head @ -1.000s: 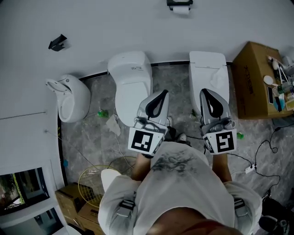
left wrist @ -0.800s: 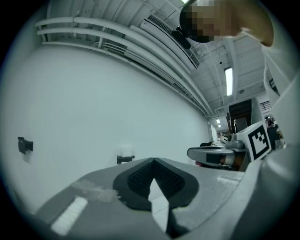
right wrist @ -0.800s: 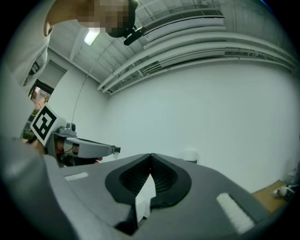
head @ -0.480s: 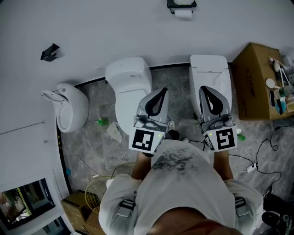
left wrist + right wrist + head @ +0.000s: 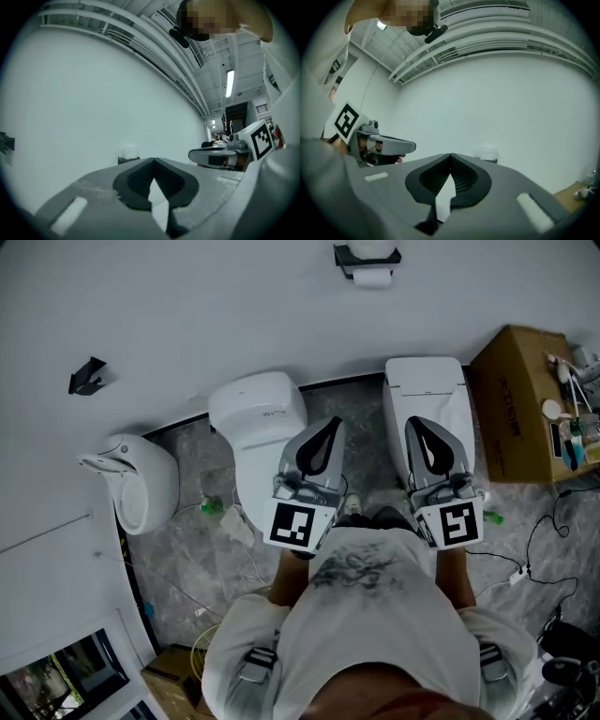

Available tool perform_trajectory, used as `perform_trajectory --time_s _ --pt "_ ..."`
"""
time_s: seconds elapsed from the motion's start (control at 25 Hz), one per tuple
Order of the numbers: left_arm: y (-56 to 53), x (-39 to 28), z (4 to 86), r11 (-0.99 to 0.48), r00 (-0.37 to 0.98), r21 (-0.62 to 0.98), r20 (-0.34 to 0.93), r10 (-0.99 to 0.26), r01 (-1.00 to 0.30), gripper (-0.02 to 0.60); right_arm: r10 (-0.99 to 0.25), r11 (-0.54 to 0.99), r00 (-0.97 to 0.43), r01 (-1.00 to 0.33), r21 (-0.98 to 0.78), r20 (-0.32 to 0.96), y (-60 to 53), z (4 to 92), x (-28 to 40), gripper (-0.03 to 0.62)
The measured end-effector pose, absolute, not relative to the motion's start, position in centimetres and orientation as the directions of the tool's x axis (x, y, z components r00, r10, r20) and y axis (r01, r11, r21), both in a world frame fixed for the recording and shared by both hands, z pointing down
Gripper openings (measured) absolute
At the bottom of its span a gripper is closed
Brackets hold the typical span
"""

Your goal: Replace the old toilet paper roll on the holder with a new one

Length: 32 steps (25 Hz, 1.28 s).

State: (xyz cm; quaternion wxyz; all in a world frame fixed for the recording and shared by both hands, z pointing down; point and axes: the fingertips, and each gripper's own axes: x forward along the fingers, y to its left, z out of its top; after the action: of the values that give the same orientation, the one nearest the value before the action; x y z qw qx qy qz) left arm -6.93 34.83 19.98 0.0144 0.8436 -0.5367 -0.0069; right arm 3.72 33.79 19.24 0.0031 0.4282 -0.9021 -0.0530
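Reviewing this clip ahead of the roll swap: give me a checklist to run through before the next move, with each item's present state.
1. Left claw shut and empty: ok.
2. Right claw shut and empty: ok.
3. Roll mounted on the holder: ok.
4. Holder close enough to grasp: not ok, it looks far off, beyond the round toilet and the square toilet.
5. New roll located: cannot tell; neither claw carries one.
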Motion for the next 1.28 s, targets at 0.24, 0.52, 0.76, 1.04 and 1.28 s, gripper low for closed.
perform_trajectory --time_s 0.24,0.52,0.76,1.04,1.28 --pt "31.6 -7.1 20.4 -0.441 0.442 0.04 0.019 -0.897 -0.897 0.003 -0.788 0.611 -0.615 -0.786 0.095 -0.023 30.6 19.6 3.6 0.002" --pt "27.5 -6.9 20.9 -0.436 0.438 0.042 0.027 -0.899 -0.899 0.003 -0.786 0.614 -0.618 -0.784 0.088 -0.019 26.5 20.0 3.8 0.002" --pt "23.6 -6.1 21.4 -0.426 0.427 0.04 0.04 -0.903 -0.904 0.003 -0.778 0.625 -0.628 -0.776 0.085 -0.014 22.3 20.4 4.4 0.002" --pt "19.3 -5.2 21.6 -0.398 0.4 0.04 0.055 -0.915 -0.917 0.003 -0.758 0.65 -0.652 -0.756 0.075 -0.006 17.6 20.7 5.2 0.002" --pt "16.5 -4.2 21.8 -0.369 0.37 0.028 0.069 -0.926 -0.929 0.003 -0.738 0.674 -0.674 -0.737 0.056 0.007 14.4 21.2 6.0 0.002"
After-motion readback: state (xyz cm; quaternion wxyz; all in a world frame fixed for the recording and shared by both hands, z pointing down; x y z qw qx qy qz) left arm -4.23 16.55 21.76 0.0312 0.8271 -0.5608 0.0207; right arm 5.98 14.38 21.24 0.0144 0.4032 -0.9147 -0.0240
